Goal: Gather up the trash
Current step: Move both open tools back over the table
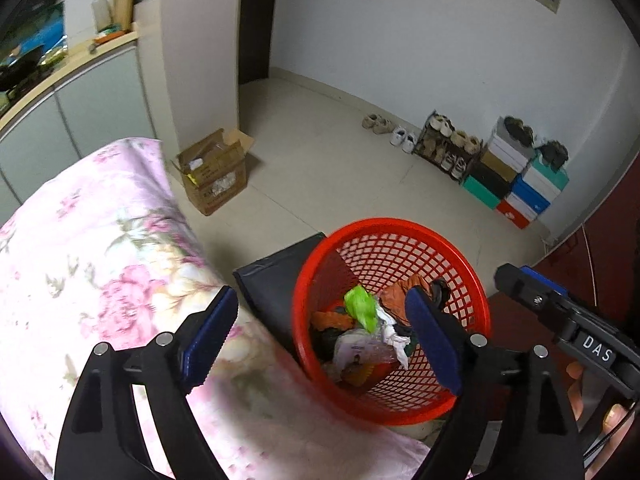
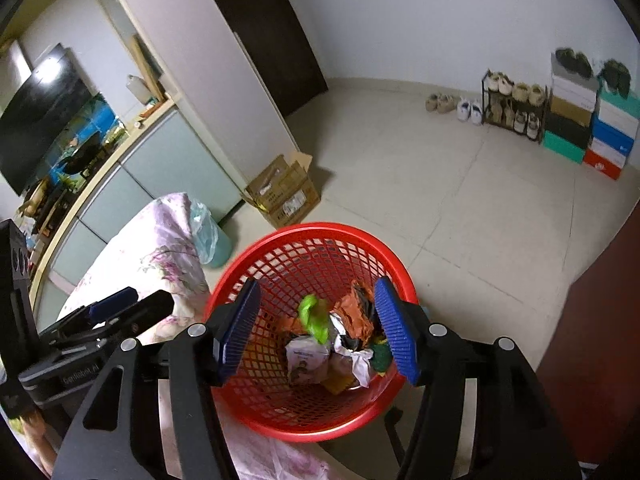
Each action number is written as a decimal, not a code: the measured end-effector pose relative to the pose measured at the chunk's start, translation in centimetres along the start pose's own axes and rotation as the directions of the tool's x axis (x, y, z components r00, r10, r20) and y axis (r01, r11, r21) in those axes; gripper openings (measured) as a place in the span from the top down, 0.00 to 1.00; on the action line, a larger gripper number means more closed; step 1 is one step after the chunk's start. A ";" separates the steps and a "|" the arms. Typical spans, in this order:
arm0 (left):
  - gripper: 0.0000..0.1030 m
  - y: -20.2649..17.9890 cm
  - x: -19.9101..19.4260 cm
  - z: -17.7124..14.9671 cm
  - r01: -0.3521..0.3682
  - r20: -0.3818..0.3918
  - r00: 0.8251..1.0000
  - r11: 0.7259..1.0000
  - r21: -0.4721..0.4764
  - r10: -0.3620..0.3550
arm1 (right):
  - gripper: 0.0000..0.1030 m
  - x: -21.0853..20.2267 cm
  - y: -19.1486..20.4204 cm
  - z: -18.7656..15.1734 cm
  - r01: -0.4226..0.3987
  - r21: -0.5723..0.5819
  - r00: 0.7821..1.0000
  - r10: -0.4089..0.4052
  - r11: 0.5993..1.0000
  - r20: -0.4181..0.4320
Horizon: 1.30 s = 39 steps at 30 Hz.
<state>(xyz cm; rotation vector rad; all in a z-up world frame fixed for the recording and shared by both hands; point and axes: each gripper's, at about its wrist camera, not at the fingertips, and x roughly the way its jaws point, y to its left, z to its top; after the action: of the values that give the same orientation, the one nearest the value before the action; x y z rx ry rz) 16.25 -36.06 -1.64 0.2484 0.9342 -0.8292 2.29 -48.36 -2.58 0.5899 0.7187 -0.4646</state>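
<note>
The round red plastic mesh basket (image 2: 280,256) holds crumpled wrappers, with a bright green wrapper (image 2: 314,318) on top. Above the basket, the left claw (image 1: 316,336) and right claw (image 2: 316,328) both stand wide and hold nothing.

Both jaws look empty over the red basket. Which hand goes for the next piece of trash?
Left, probably. The left gripper hangs open beside the floral bedding; the right gripper sits centred over the red basket.

**Both grippers wide apart, angled down**

The left gripper (image 1: 320,336) points steeply downward, its blue pads (image 1: 208,336) spread wide with nothing between them. The right gripper (image 2: 318,330) tilts down likewise, jaws parted and empty. A hand (image 1: 592,404) grips the right gripper's handle.
</note>
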 end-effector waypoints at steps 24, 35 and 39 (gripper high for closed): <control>0.19 9.8 -12.8 -7.6 -0.156 0.108 0.979 0.974 -0.162 0.175 | 0.36 -2.1 14.9 -5.3 -0.195 -0.340 0.980 0.194 0.920 -0.039; 0.17 20.2 -22.1 -13.3 -0.277 0.127 0.933 0.898 -0.341 0.336 | 0.36 -2.1 21.9 -8.5 -0.298 -0.433 0.955 0.271 0.851 -0.124; 0.17 21.7 -23.6 -16.1 -0.278 0.122 0.931 0.884 -0.376 0.344 | 0.36 -2.0 23.3 -9.1 -0.316 -0.448 0.949 0.281 0.836 -0.144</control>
<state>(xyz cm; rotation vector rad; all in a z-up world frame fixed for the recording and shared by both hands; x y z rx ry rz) 14.55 -0.74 4.24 0.0046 0.8225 -0.3665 10.18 -24.89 1.17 0.2527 0.7596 0.0314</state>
